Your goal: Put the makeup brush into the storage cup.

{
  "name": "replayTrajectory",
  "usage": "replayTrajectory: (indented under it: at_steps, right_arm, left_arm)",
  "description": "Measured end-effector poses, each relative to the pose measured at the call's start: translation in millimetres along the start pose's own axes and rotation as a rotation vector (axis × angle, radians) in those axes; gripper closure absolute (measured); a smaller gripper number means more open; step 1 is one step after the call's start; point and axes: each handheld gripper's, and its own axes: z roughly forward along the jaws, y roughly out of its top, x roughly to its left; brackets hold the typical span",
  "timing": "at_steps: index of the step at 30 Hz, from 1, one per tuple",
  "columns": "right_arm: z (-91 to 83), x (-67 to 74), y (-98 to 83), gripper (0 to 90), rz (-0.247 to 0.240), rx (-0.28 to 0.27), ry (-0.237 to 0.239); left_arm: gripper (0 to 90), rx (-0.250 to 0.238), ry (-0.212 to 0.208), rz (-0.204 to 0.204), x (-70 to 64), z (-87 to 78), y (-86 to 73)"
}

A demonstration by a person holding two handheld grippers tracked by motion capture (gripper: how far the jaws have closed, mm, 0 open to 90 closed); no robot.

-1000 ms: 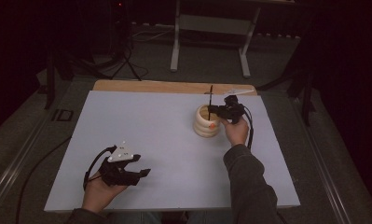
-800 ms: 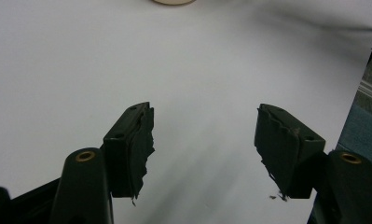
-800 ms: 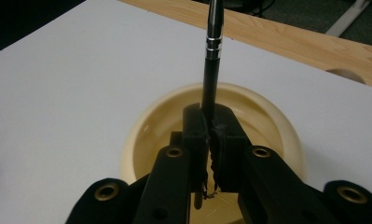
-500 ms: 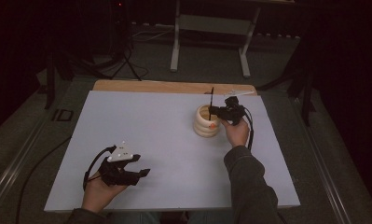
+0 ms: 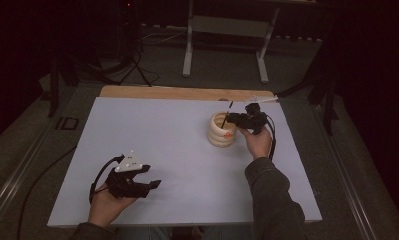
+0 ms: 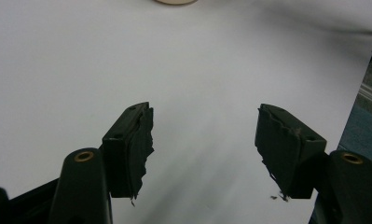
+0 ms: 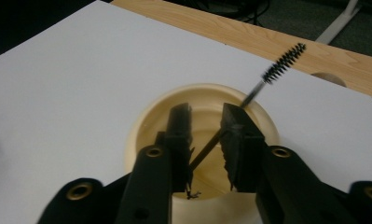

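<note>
White sheeting covers the table (image 5: 162,145), with a strip of bare wood (image 5: 177,93) along its far edge and dark floor beyond. Over the round wooden cup (image 5: 222,131), the right gripper (image 7: 206,140) has its jaws drawn close around the thin handle of a small bristle brush (image 7: 282,59); actual contact is hard to judge. The handle slants down into the cup, bristles up past the rim. Well apart, near the front left, the left gripper (image 6: 204,135) rests low over bare sheet, jaws spread wide and empty.
</note>
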Motion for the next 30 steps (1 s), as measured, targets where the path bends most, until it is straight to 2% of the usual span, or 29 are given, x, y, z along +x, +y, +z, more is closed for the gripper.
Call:
replayTrajectory:
  at_steps: [8,12,15,19,30]
  right_arm:
    - [-16.5,5.2,-3.6,58.8,-0.012,-0.032,0.015]
    - [-22.1,7.7,-7.4,53.4,-0.012,-0.041,0.025]
    - [-24.7,9.6,-9.6,48.3,-0.016,-0.037,0.024]
    - [-29.2,12.5,-13.3,44.9,-0.026,-0.033,0.023]
    - [-43.7,13.0,-29.5,40.0,-0.013,-0.049,0.013]
  left_arm:
    - [36.0,0.001,0.003,0.000,-0.1,0.8,-0.7]
    - [32.7,-0.008,0.000,-0.028,1.2,1.4,-1.8]
    - [31.8,-0.006,0.004,-0.024,0.8,1.6,-1.7]
    - [31.1,-0.003,0.009,-0.021,-0.2,2.3,-2.3]
    - [30.3,-0.009,0.026,-0.025,4.1,1.2,-5.5]
